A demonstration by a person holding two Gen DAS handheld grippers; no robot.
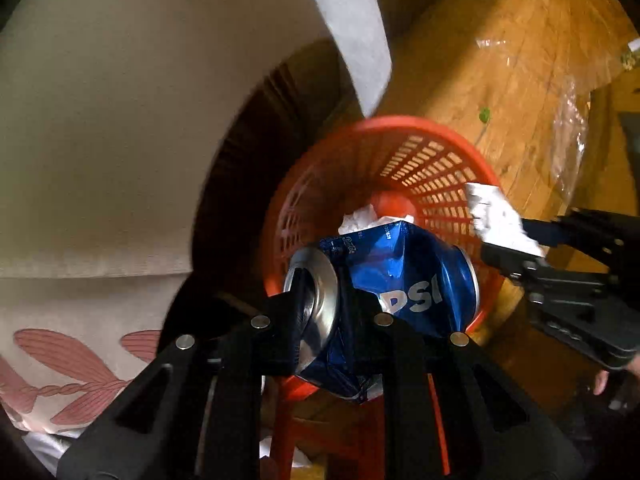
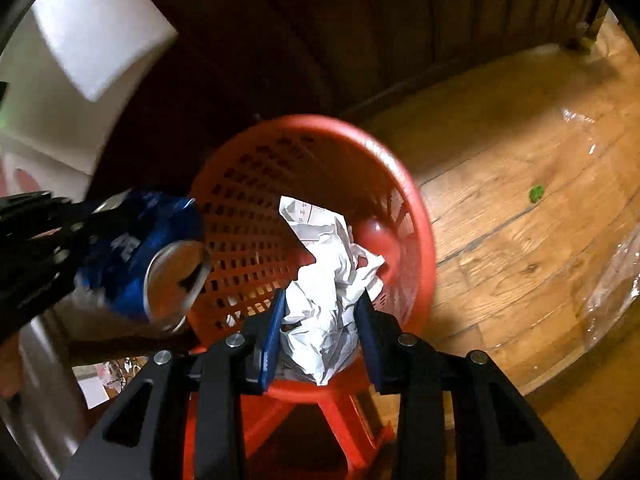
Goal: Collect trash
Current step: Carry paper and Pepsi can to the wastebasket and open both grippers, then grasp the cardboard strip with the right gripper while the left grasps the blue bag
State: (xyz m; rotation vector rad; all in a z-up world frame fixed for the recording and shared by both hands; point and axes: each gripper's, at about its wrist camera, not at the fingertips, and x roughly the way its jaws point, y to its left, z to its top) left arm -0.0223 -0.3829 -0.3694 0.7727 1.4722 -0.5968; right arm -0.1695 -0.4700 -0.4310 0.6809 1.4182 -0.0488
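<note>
Crushed can [image 1: 400,284], pinched by the left tongs [image 1: 320,304], and crumpled paper [image 2: 328,280], pinched by the right tongs [image 2: 320,320], hang above the red basket [image 2: 416,208], six o'clock side, seemingly poised for dropping.

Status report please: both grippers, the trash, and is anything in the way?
Left gripper shut on crushed blue can. Right gripper shut on crumpled paper. Both over red basket. Nothing in the way.

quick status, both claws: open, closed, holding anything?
Left claw: closed on the crushed blue Pepsi aluminium can, above the red plastic mesh basket.
Right claw: closed on the crumpled white paper wad, above the same basket.
</note>
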